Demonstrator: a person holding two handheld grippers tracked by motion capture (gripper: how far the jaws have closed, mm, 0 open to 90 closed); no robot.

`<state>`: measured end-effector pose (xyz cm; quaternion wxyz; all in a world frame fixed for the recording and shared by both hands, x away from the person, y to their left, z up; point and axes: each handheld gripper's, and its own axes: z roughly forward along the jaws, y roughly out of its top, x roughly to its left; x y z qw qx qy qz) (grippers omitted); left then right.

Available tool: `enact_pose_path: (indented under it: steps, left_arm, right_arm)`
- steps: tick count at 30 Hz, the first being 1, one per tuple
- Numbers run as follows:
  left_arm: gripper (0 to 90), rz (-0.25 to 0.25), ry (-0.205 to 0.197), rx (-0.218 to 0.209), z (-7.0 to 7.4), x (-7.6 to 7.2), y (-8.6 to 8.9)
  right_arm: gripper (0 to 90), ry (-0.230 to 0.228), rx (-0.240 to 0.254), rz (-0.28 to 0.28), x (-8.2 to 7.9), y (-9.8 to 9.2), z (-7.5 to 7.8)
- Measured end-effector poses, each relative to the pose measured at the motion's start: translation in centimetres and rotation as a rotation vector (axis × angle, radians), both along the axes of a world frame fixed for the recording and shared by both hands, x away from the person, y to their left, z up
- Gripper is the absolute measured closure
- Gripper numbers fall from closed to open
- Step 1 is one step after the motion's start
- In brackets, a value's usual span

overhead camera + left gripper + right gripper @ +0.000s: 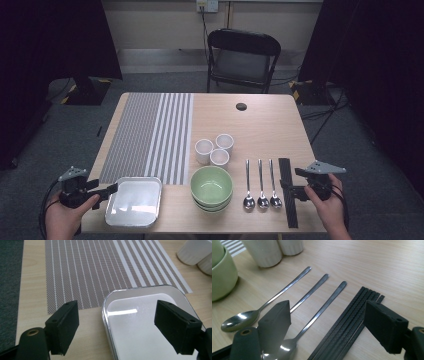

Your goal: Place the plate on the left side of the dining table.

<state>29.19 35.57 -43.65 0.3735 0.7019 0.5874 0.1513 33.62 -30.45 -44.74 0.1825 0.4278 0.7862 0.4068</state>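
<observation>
My left gripper (111, 190) is at the table's front left corner, open, its tips just short of the left rim of a shiny metal tray (134, 201). In the left gripper view the black jaws of my left gripper (120, 322) stand wide apart, with the tray (140, 315) lying beyond them, untouched. My right gripper (288, 189) is at the front right, open, above a bundle of black chopsticks (287, 172). In the right gripper view my right gripper (329, 323) frames the chopsticks (352, 312) and three steel spoons (317, 287), holding nothing.
Stacked green bowls (211, 186) sit at the front centre, with three white cups (215, 149) behind them. A grey striped placemat (147, 136) covers the left half of the table (260, 125). A black folding chair (242, 57) stands beyond the far edge.
</observation>
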Motion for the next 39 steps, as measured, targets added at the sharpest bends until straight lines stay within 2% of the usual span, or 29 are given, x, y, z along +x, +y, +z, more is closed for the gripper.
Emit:
enact_pose_path:
  steps: [1, 2, 4, 6, 8, 9, 10, 11, 12, 13, 17, 19, 22, 23, 24, 26, 29, 31, 33, 34, 35, 39]
  left_arm:
    - [20.0, 0.015, 0.003, 0.004, 0.0, -0.1, 0.1]
    - [20.2, 0.058, 0.001, -0.011, 0.1, -0.2, 0.1]
    - [22.1, 0.071, 0.002, -0.011, 0.2, -0.3, 0.0]
    - [26.7, 0.062, -0.015, -0.009, 0.4, -0.4, -0.3]
    - [36.0, 0.064, -0.019, -0.002, 0.4, -0.4, -0.4]
    - [40.5, 0.060, -0.013, 0.009, 0.5, -0.4, -0.6]
    - [40.5, 0.054, -0.009, 0.020, 0.6, -0.4, -0.7]
    - [42.8, 0.059, 0.011, 0.024, 0.5, -0.5, -0.9]
    - [43.5, 0.059, 0.011, 0.024, 0.5, -0.5, -0.9]
    - [43.7, 0.059, 0.032, 0.055, 0.4, -0.5, -0.9]
    - [43.7, 0.070, 0.048, 0.058, 0.0, -0.6, -0.8]
    - [44.1, 0.059, 0.048, 0.057, -0.1, -0.6, -0.8]
    - [40.9, 0.066, 0.061, 0.071, -0.2, -0.6, -0.9]
    - [40.9, 0.068, 0.061, 0.062, -0.3, -0.6, -0.9]
    - [41.7, 0.067, 0.060, 0.055, -0.3, -0.6, -0.9]
    - [45.2, 0.055, 0.049, 0.067, -0.5, -0.6, -0.9]
    - [47.9, 0.036, 0.055, 0.079, -0.5, -0.6, -0.9]
    - [54.7, 0.037, 0.051, 0.061, -0.4, -0.6, -1.2]
    - [56.5, 0.031, 0.060, 0.059, -0.4, -0.6, -1.3]
    - [57.5, 0.036, 0.058, 0.071, -0.3, -0.6, -1.3]
    - [61.3, 0.036, 0.068, 0.069, -0.3, -0.6, -1.3]
    - [63.6, 0.042, 0.065, 0.041, -0.2, -0.6, -1.2]
  right_arm:
    - [20.9, -0.009, -0.002, -0.005, 0.0, -0.1, 0.1]
    - [20.9, -0.013, 0.000, -0.005, 0.1, -0.2, 0.1]
    - [20.9, -0.015, -0.004, -0.007, 0.1, -0.3, 0.2]
    - [20.8, -0.015, 0.003, -0.007, 0.2, -0.4, 0.1]
    - [20.8, -0.011, 0.004, -0.013, 0.2, -0.6, 0.1]
    - [20.9, -0.014, 0.008, -0.015, 0.3, -0.7, 0.1]
    - [20.9, -0.014, 0.008, -0.015, 0.3, -0.7, 0.1]
    - [20.8, -0.009, 0.014, -0.020, 0.2, -0.9, 0.1]
    - [20.8, -0.009, 0.014, -0.020, 0.2, -0.9, 0.1]
    - [20.8, -0.008, 0.025, -0.026, 0.3, -1.2, 0.1]
    - [20.8, -0.009, 0.041, -0.033, 0.4, -1.4, 0.1]
    - [20.9, 0.001, 0.040, -0.035, 0.5, -1.4, 0.0]
    - [20.9, 0.008, 0.040, -0.026, 0.5, -1.3, 0.0]
    - [20.9, 0.008, 0.040, -0.026, 0.5, -1.3, 0.0]
    - [20.8, 0.010, 0.040, -0.024, 0.4, -1.2, 0.0]
    - [20.9, 0.007, 0.039, -0.015, 0.4, -1.1, 0.0]
    - [20.9, 0.009, 0.040, -0.015, 0.4, -1.1, 0.0]
    - [20.9, 0.011, 0.040, -0.014, 0.4, -1.1, 0.0]
    - [20.9, 0.009, 0.039, -0.013, 0.5, -1.1, 0.0]
    - [20.9, 0.010, 0.038, -0.012, 0.5, -1.1, 0.0]
    - [20.9, 0.008, 0.039, -0.008, 0.5, -1.0, 0.0]
    - [20.9, 0.012, 0.037, -0.001, 0.5, -0.8, 0.0]
